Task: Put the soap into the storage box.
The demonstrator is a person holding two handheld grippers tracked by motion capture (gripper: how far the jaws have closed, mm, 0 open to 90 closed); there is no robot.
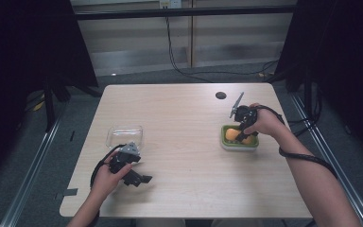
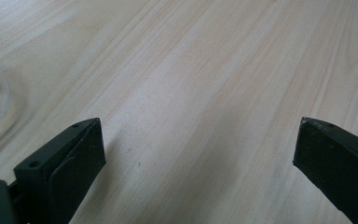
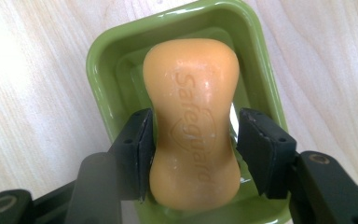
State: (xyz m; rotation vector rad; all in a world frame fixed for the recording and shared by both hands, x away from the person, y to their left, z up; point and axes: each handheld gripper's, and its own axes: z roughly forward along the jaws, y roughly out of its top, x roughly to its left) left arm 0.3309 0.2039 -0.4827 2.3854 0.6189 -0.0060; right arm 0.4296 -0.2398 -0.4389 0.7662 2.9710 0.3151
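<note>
Soap bar (image 3: 191, 126) lies in the green dish (image 3: 107, 60) between the right gripper's (image 3: 193, 149) released fingers (image 3: 137, 149); next, lift clear, while the left gripper (image 2: 198, 158) gapes empty

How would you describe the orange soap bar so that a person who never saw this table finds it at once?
Start at the wooden table and go to its right side, where a green dish sits near the person's right hand. The orange soap bar lies inside this dish, between the fingers of the right gripper. It is narrow at the waist and has a brand name pressed into its top.
</note>
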